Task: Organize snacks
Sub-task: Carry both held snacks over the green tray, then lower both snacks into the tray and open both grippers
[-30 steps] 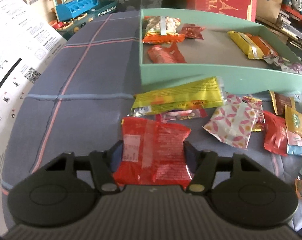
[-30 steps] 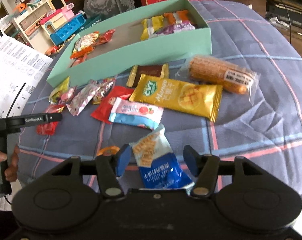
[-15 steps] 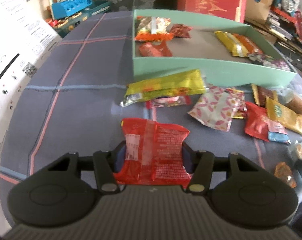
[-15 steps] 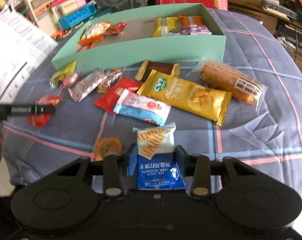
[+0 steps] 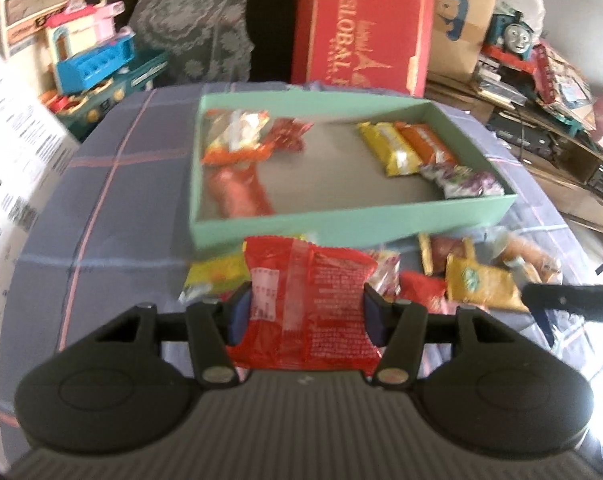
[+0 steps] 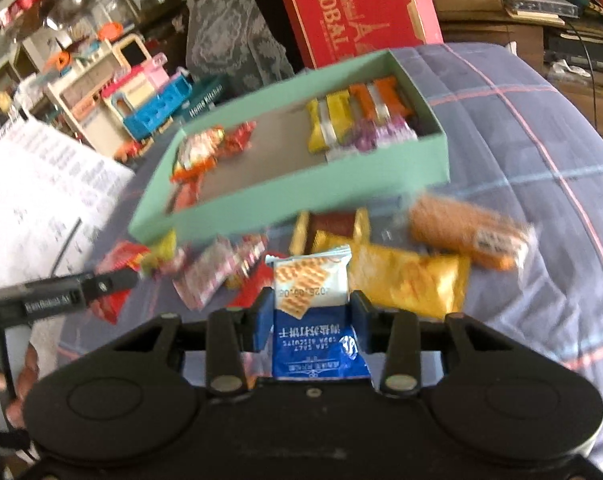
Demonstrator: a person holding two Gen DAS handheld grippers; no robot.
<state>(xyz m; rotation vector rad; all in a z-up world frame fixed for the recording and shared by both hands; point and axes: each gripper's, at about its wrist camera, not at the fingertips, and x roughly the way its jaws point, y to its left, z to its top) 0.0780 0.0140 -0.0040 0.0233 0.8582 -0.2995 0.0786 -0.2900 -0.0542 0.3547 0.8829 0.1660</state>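
Facing green box [image 5: 341, 222], loose snack packets [image 6: 405, 284] scattered just before it.

Left gripper [image 5: 303, 312]: both pads pressed on a red snack packet [image 5: 307, 304], held clear of the cloth. Beyond it, a mint-green box [image 5: 353, 224] on a plaid blue-grey cloth [image 5: 113, 208], holding orange, red, yellow and purple packets. Loose snacks lie just before its near wall, among them a yellow packet [image 5: 479, 286]. Right gripper's tip [image 5: 569, 300] enters at right edge. Red carton [image 5: 361, 28] behind.
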